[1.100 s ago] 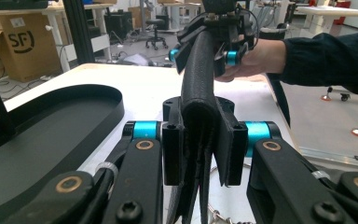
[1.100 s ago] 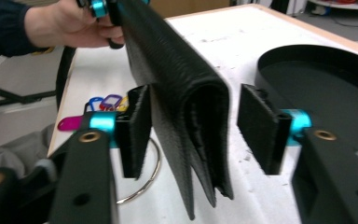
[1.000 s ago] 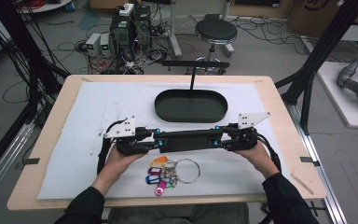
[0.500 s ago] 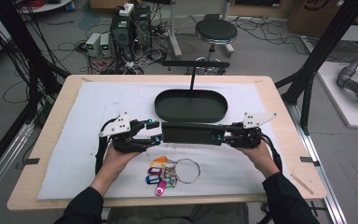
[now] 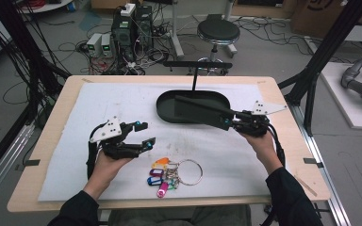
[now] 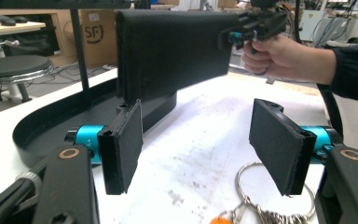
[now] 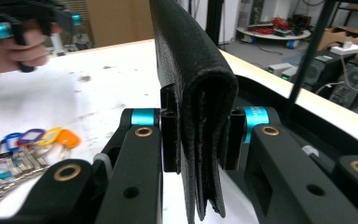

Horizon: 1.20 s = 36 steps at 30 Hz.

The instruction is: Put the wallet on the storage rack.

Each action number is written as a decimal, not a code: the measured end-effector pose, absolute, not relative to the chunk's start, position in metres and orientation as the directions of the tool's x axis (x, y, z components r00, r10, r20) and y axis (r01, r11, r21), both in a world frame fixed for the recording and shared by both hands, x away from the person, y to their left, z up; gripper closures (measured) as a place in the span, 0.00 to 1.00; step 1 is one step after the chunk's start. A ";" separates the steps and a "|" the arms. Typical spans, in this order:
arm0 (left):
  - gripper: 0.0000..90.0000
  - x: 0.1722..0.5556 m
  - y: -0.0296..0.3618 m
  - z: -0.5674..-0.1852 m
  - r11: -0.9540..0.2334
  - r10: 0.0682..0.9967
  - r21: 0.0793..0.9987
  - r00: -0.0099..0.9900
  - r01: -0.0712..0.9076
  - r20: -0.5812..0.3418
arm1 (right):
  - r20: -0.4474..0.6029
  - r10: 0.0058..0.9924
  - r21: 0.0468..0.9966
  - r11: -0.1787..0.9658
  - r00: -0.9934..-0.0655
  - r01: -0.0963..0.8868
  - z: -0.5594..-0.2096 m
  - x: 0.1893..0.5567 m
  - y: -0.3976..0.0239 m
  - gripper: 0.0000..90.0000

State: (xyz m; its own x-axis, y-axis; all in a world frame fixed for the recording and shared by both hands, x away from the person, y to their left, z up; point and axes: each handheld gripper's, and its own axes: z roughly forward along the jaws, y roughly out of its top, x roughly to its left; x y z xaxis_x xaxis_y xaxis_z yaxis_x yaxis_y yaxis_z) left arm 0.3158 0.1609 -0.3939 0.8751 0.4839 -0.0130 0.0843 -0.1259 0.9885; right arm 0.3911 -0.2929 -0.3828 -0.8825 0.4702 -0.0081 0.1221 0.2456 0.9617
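In the high view, the right gripper (image 5: pixel 227 123) holds a long black pouch (image 5: pixel 202 107) by one end, and the pouch stretches out over the black oval tray (image 5: pixel 167 112). The right gripper view adds the detail: its 2 jaws are clamped on the folded leather-like pouch (image 7: pixel 196 93), pads pressed against both faces, with the tray's rim (image 7: pixel 335 133) just beyond.

The left gripper (image 5: pixel 143 134) sits well apart from the tray, toward the person's side, over the white mat (image 5: pixel 122 101). Its jaws have just been opening, and the left gripper view shows them spread wide with nothing between the 2 pads (image 6: pixel 123 144). That view also shows the pouch (image 6: pixel 177 51) lifted clear above the tray (image 6: pixel 51 126), gripped at its far end by the right gripper (image 6: pixel 242 30).

A key ring with coloured tags (image 5: pixel 169 173) lies on the mat, nearer the person than the tray, between the 2 hands.
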 end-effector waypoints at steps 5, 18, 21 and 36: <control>0.37 0.306 0.164 -0.397 -0.127 0.499 0.988 0.866 0.085 -0.010 | -0.012 0.493 0.960 0.249 -0.870 0.128 -0.381 0.406 -0.289 0.84; 0.37 0.297 0.161 -0.405 -0.128 0.499 0.989 0.867 0.076 -0.002 | -0.024 0.518 0.955 0.266 -0.855 0.134 -0.377 0.438 -0.271 0.84; 0.36 0.297 0.161 -0.407 -0.127 0.496 0.989 0.868 0.080 -0.006 | -0.013 0.527 0.959 0.247 -0.850 0.138 -0.383 0.444 -0.268 0.84; 0.36 0.296 0.160 -0.407 -0.125 0.496 0.990 0.868 0.071 0.001 | 0.014 0.581 0.940 0.269 -0.814 0.208 -0.415 0.469 -0.258 0.84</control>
